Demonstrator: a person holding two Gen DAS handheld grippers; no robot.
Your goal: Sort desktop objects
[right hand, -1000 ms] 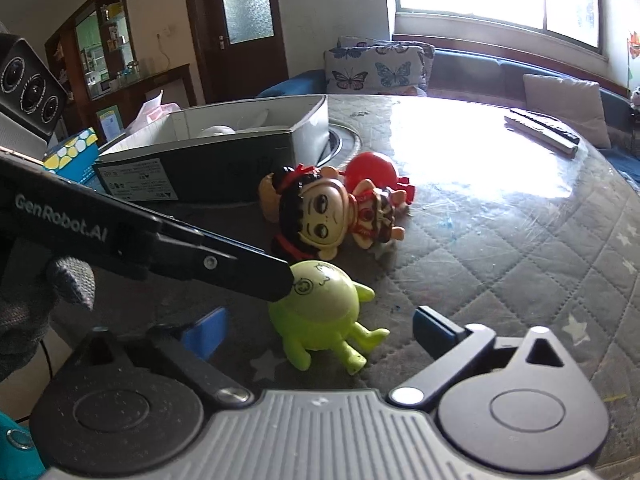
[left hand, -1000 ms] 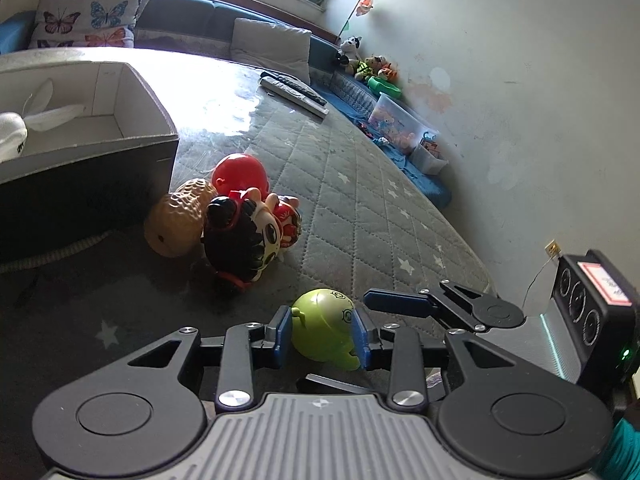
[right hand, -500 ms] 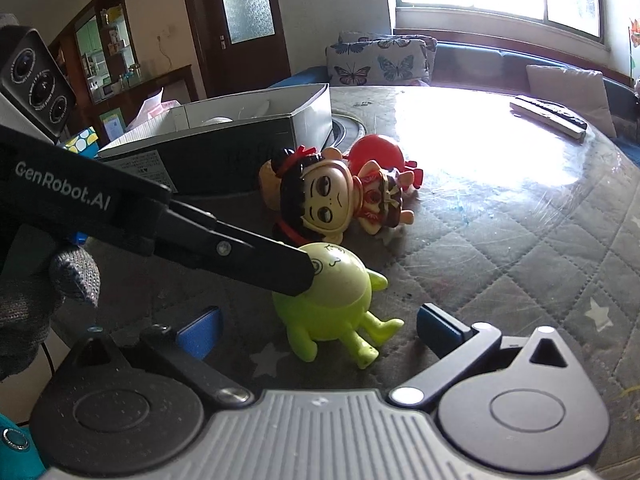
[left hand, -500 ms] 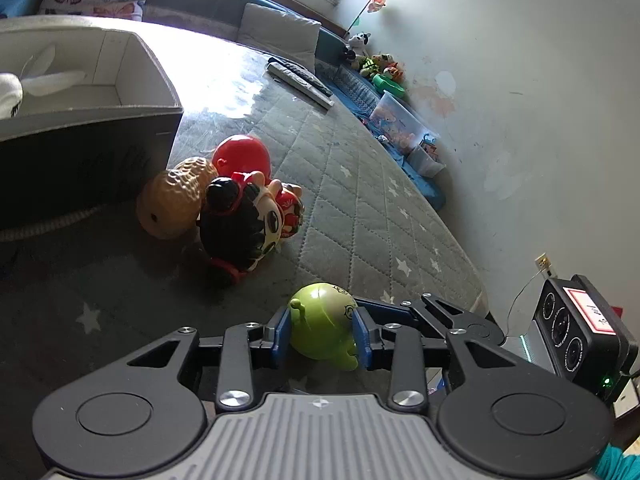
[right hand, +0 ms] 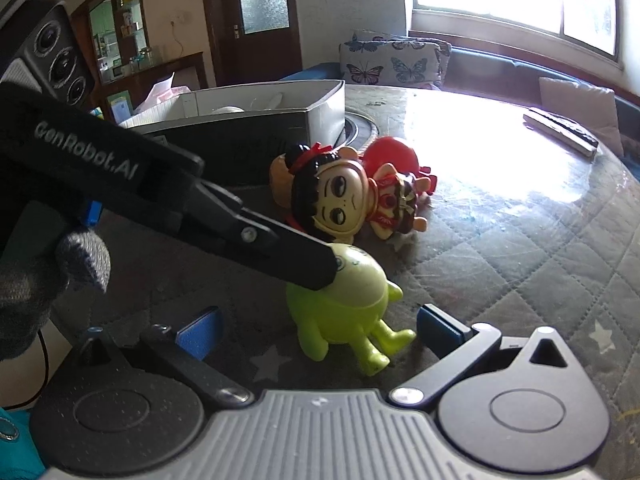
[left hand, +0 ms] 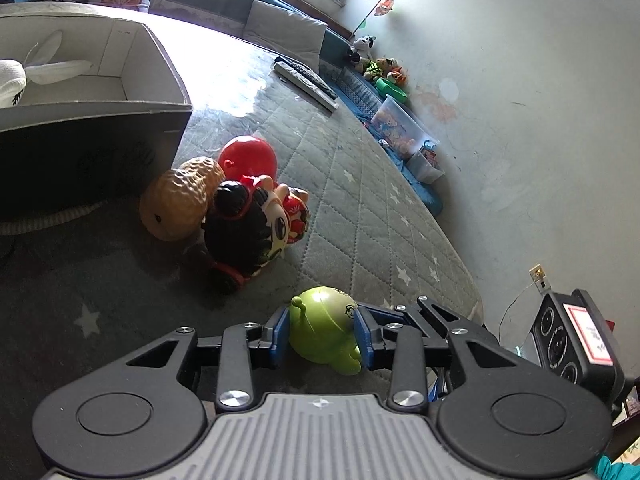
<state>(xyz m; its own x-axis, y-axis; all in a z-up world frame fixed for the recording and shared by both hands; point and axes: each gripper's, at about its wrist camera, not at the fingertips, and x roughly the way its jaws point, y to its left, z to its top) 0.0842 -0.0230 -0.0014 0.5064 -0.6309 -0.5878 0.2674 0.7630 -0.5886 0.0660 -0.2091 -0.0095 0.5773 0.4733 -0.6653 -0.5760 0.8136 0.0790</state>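
Straddling the green toy (left hand: 326, 328), the left gripper (left hand: 322, 334) has its blue pads close against both flanks of the round head at bottom centre of the left wrist view; its jaws have just been opening, and whether the pads press or merely flank the toy I cannot tell. In the right wrist view the same toy sits on the quilted table cover (right hand: 520, 248) at lower centre, feet toward the camera, with the left claw's dark finger laid over its head. The right gripper (right hand: 320, 324) stands wide apart, one pad on either side of the toy and touching nothing.

The step in hand looks like a grasp or handover of this toy, one of several to sort. Above it, mid-frame, lie a big-headed doll (left hand: 250, 228), a red toy (left hand: 248, 158) and a brown peanut-shaped toy (left hand: 178, 200), beside the open box (left hand: 160, 64) at upper left.

The next move probably calls for one claw to take a firm, centred hold on the slippery round head before lifting toward the box.
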